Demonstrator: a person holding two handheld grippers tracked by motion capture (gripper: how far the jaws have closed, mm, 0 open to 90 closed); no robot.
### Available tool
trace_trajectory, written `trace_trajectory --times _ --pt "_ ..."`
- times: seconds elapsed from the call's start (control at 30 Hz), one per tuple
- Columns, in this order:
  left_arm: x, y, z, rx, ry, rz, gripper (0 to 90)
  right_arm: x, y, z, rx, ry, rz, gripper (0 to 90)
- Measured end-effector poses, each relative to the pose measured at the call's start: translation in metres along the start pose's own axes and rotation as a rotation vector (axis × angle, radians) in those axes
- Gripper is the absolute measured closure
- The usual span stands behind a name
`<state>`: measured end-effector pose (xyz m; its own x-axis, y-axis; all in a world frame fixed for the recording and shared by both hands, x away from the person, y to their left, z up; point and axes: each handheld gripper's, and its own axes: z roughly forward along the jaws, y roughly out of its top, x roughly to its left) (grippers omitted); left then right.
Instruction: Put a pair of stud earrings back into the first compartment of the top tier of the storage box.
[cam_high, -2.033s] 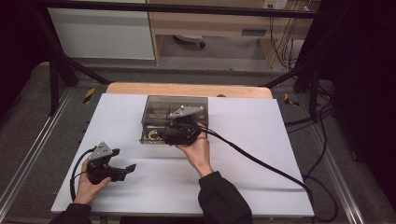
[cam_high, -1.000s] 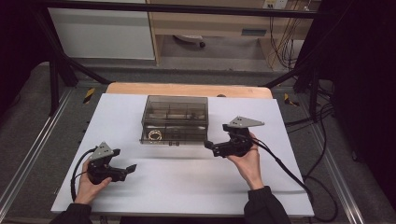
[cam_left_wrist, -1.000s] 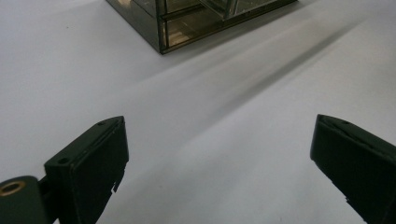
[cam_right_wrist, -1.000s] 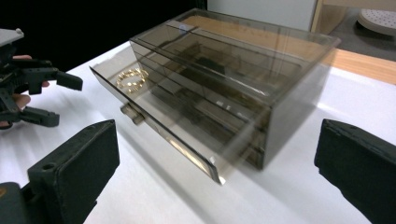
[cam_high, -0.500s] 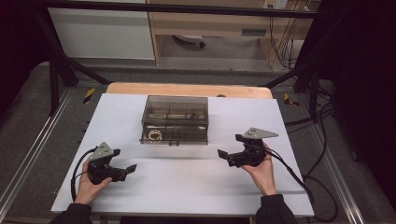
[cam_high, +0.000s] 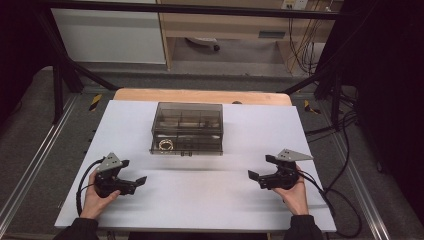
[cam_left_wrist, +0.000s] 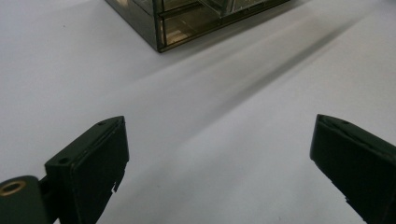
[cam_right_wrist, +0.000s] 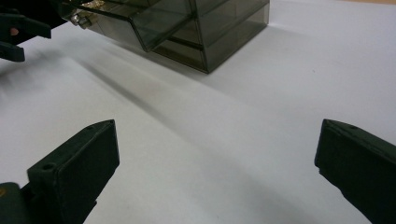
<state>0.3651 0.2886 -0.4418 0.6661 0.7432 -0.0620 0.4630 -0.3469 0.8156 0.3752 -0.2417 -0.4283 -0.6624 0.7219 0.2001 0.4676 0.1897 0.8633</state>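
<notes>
White table (cam_high: 200, 200) bears smoky drawer box (cam_high: 187, 127)

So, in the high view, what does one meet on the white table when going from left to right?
Left black two-jaw gripper held in a hand, open → smoky transparent plastic drawer box in the middle, farther back → right black two-jaw gripper held in the other hand, open; all above the white table.
</notes>
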Motion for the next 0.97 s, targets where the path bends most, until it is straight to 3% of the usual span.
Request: trace_trajectory --times 0.5,0.97 --pt "-0.001 0.0 0.0 0.001 -0.002 0.003 4.1 -0.021 -0.028 -0.021 -0.005 -0.005 0.018 0.4" --pt "-0.002 0.0 0.001 0.0 -0.005 0.007 4.1 -0.024 -0.037 -0.025 0.002 -0.001 0.015 0.5"
